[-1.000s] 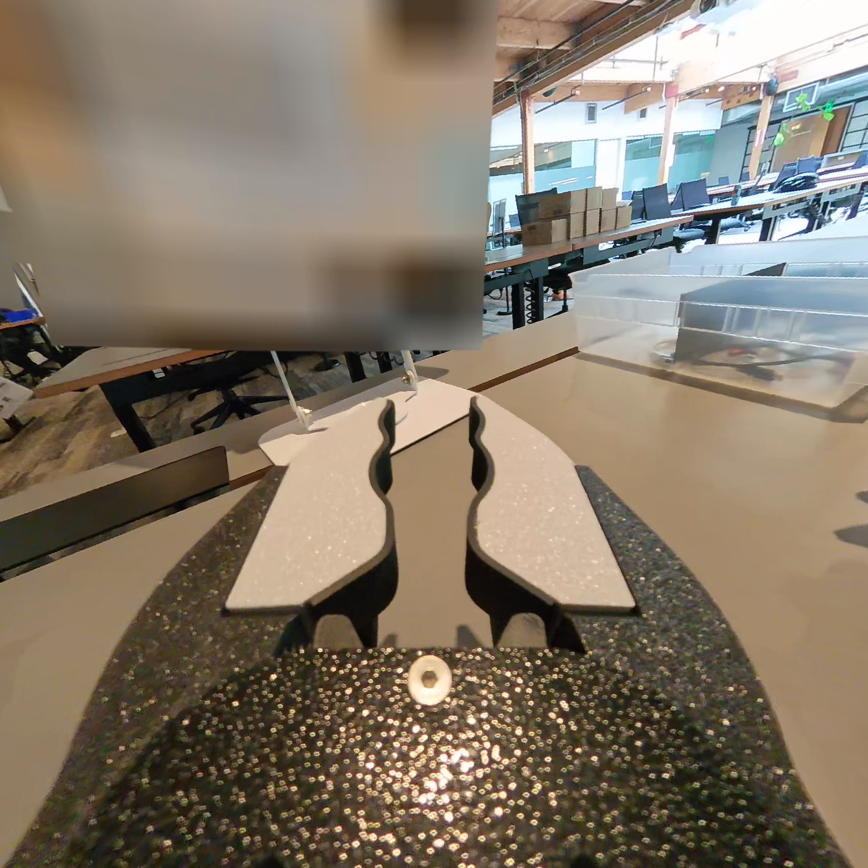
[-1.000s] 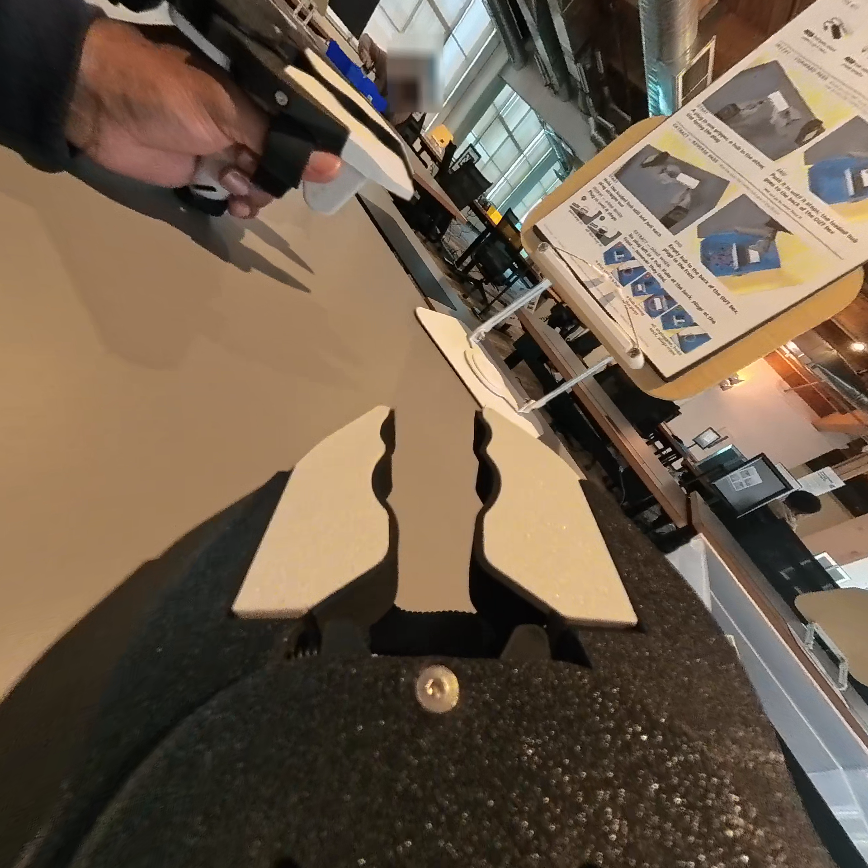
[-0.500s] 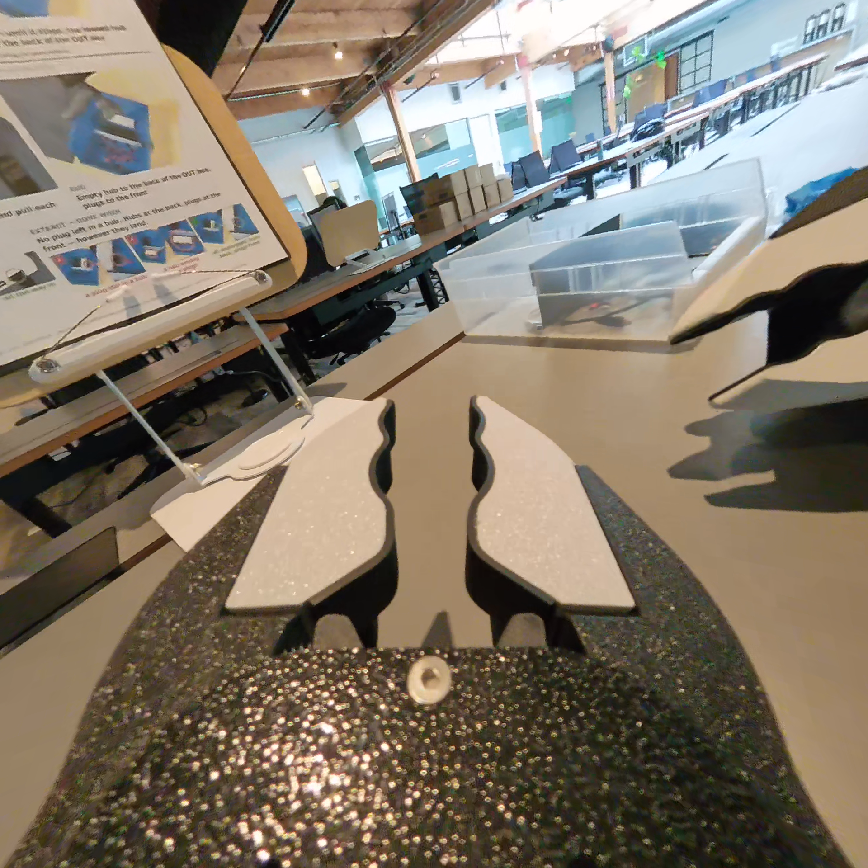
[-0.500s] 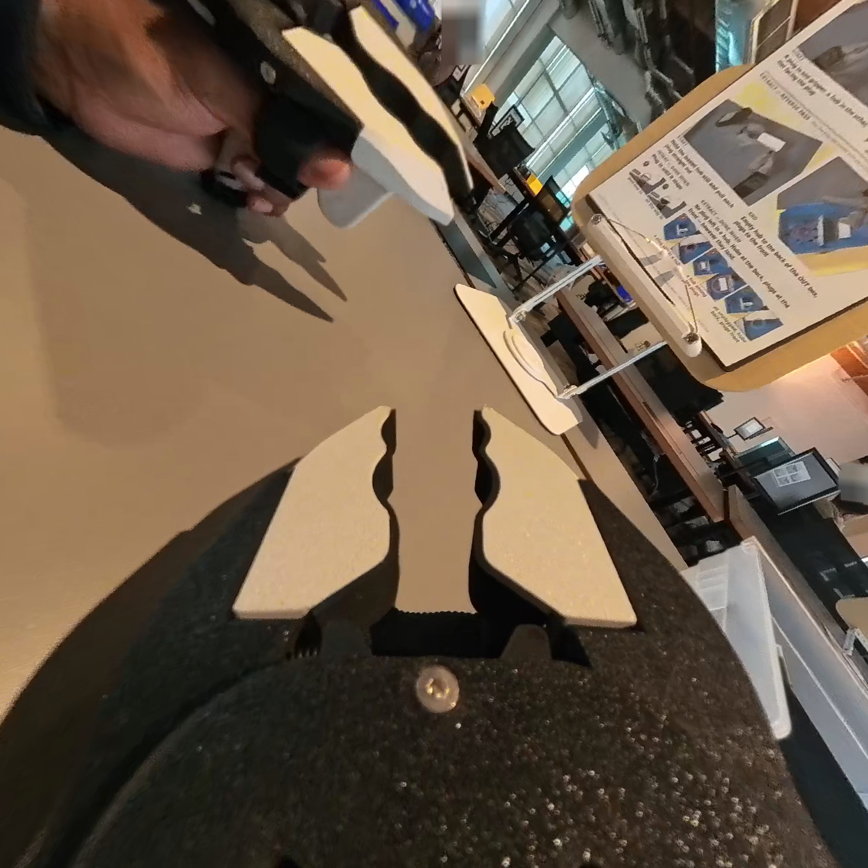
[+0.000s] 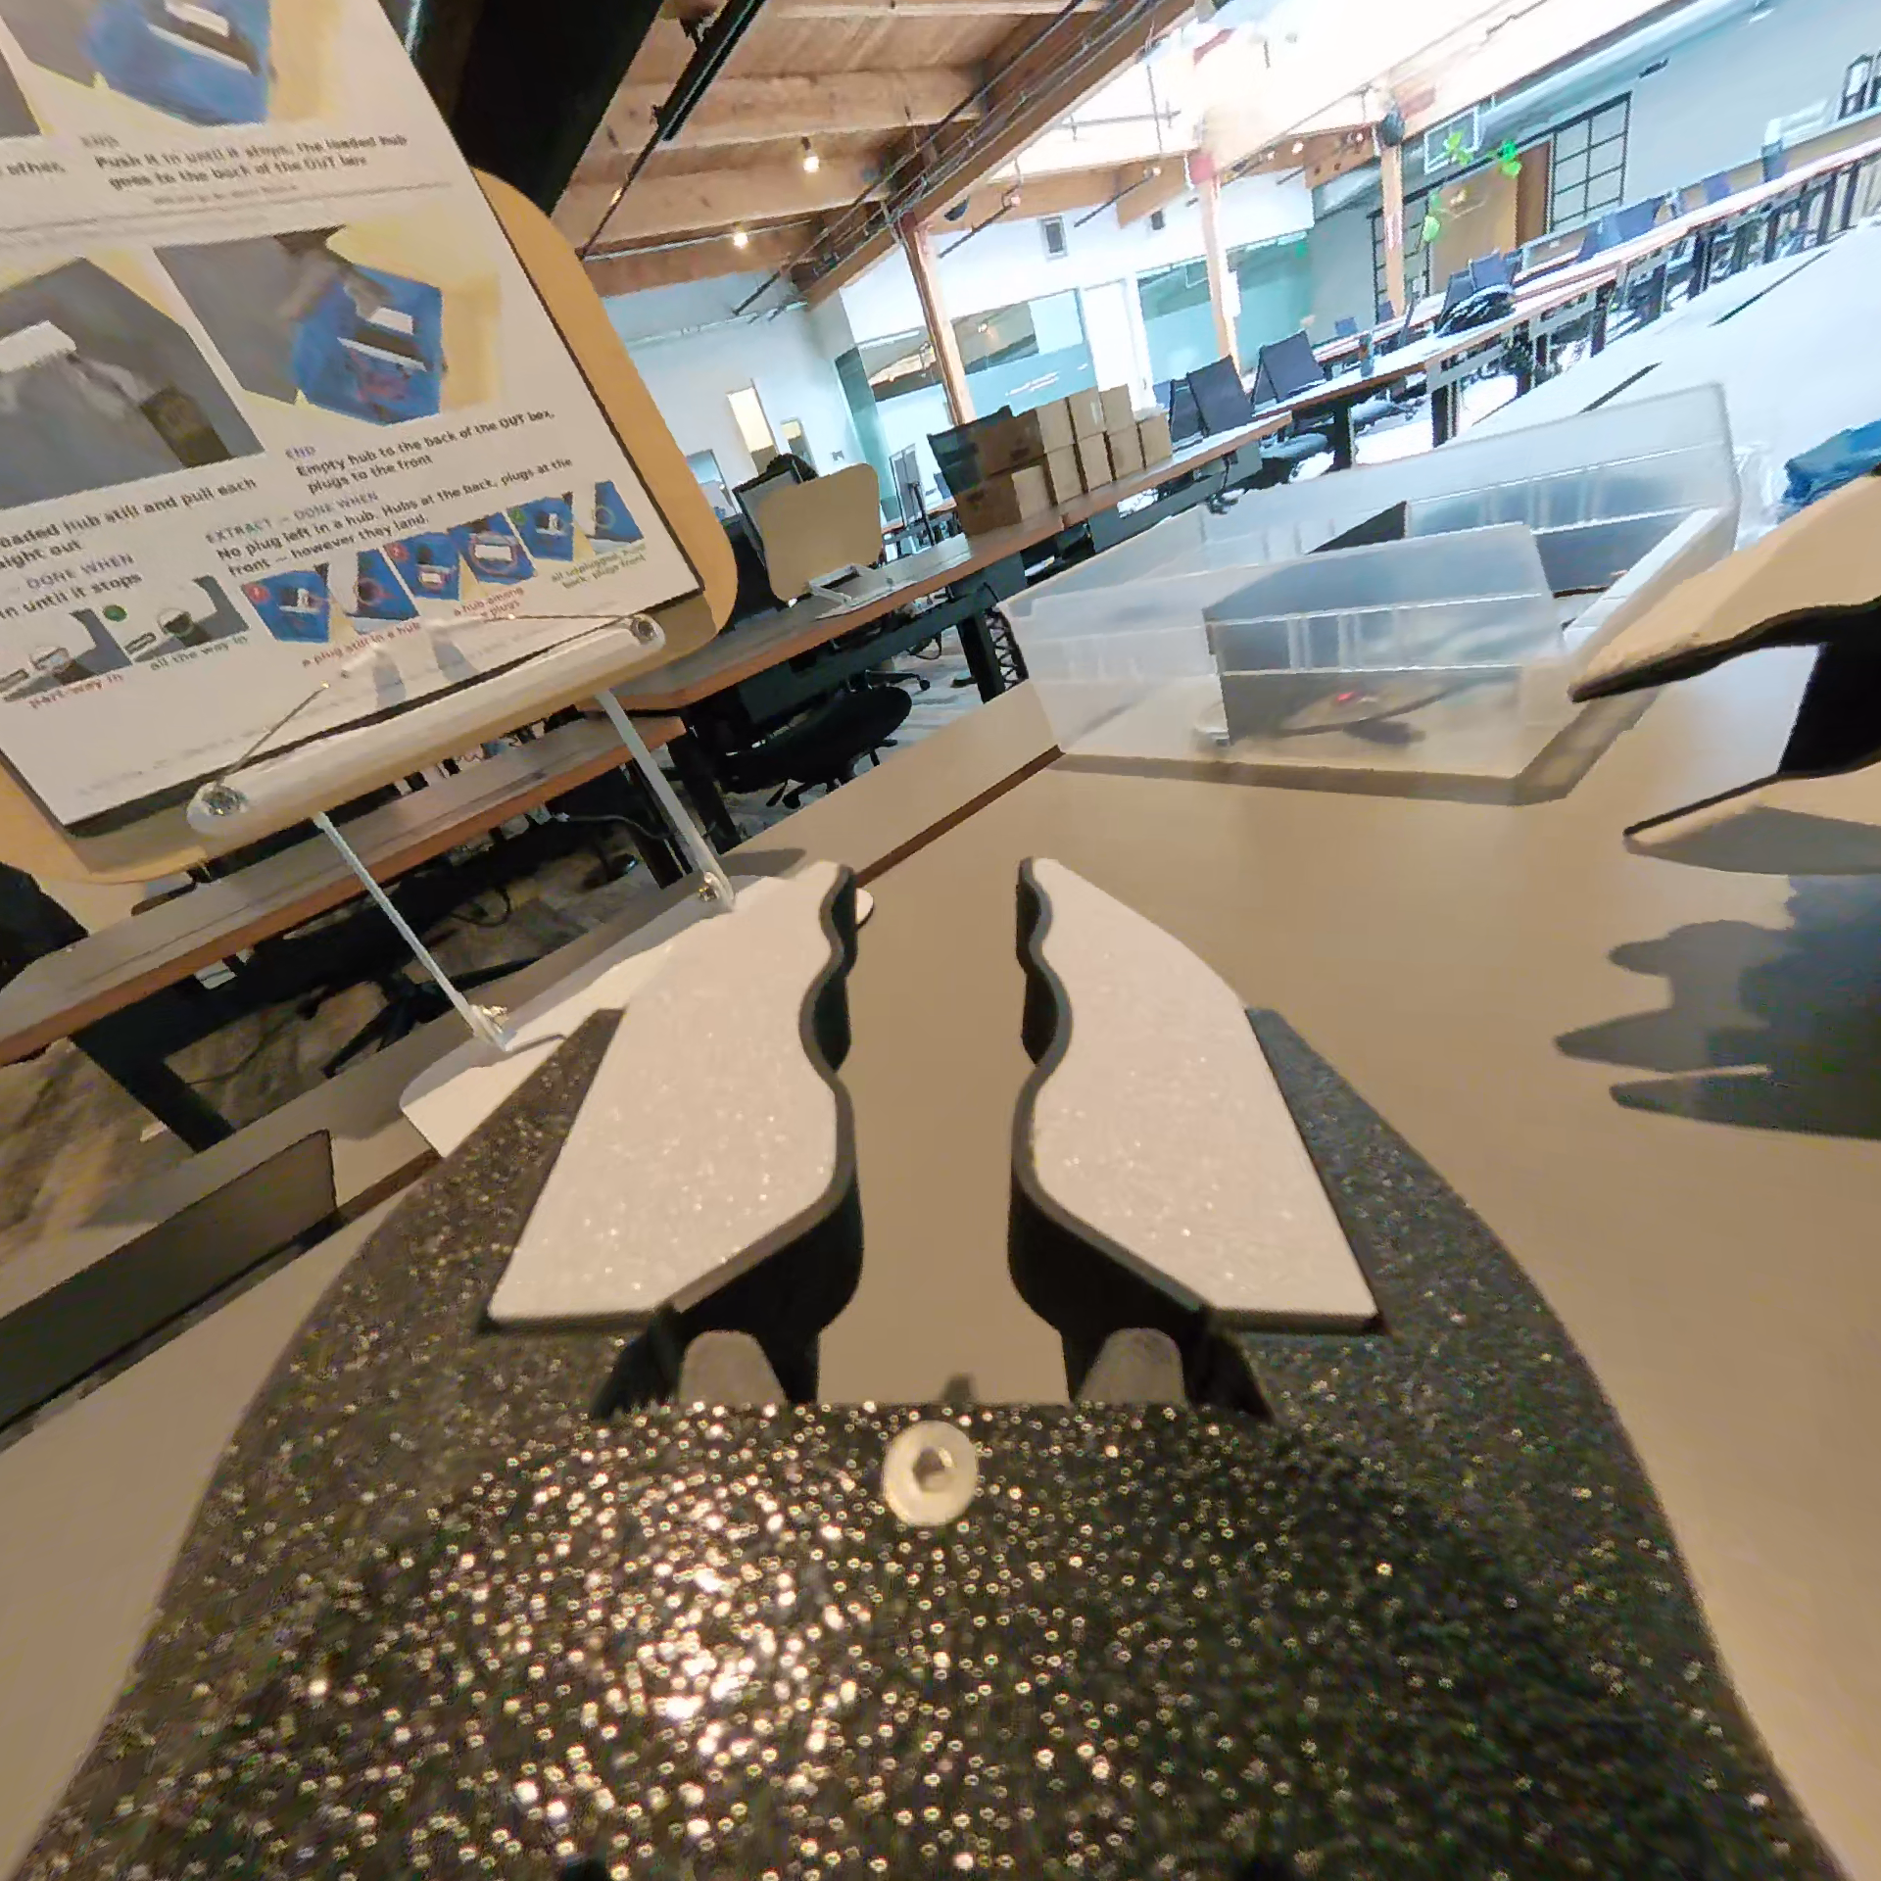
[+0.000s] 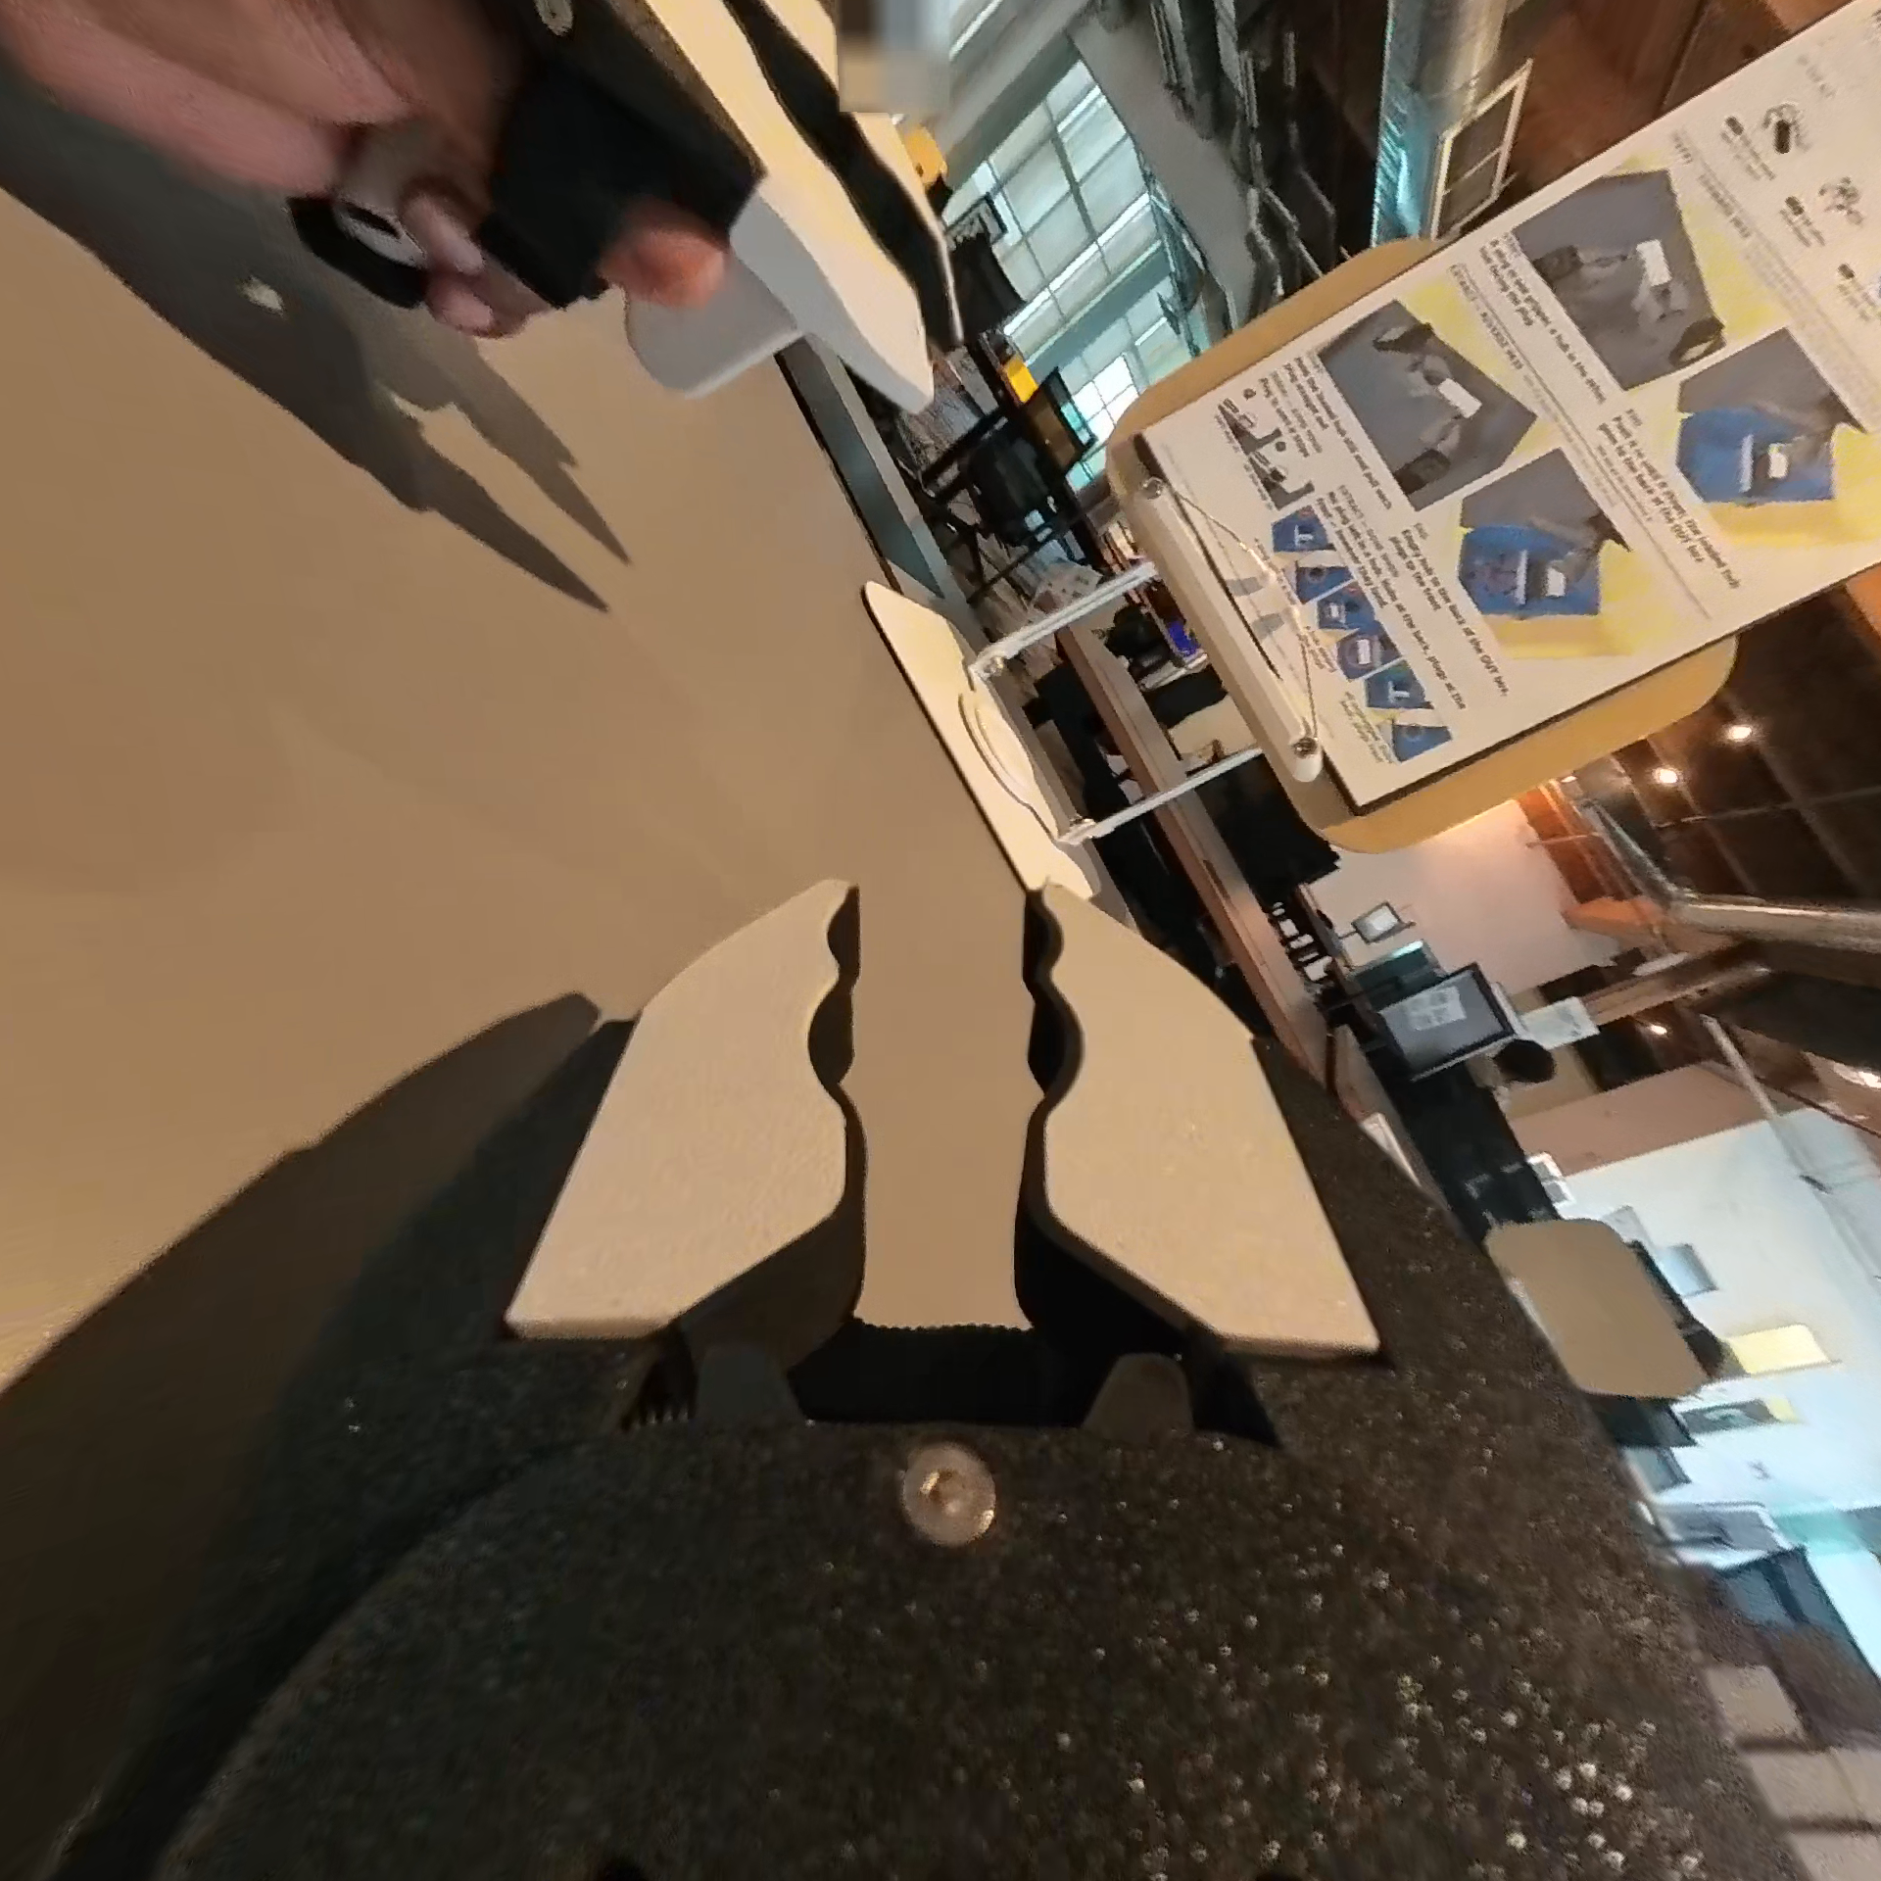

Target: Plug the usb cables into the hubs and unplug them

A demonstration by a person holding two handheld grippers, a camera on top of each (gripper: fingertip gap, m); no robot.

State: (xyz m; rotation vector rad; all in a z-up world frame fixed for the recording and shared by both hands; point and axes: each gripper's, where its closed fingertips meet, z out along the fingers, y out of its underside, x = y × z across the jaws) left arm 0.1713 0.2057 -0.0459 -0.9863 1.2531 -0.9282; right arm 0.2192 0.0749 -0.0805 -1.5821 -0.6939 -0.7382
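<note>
My left gripper (image 5: 931, 896) is open and empty, low over the bare tan table (image 5: 1323, 967). My right gripper (image 6: 942, 911) is open and empty too, rolled sideways over the same table (image 6: 407, 763). The right gripper also shows at the right edge of the left wrist view (image 5: 1751, 651), and the left gripper, held by a hand (image 6: 336, 122), shows at the top of the right wrist view (image 6: 845, 234). A clear plastic bin (image 5: 1374, 631) stands at the back right; a dark cable (image 5: 1333, 707) lies coiled in it. No hub is plainly visible.
An instruction sheet on a wooden board (image 5: 305, 407) leans on a white wire stand (image 5: 529, 977) at the table's far edge; it also shows in the right wrist view (image 6: 1527, 489). Beyond the edge are desks, chairs and stacked cardboard boxes (image 5: 1059, 458).
The left wrist view has swung left and up: the instruction board now fills its upper left and the bin sits farther right. The right gripper has come nearer the left one. Both stay open.
</note>
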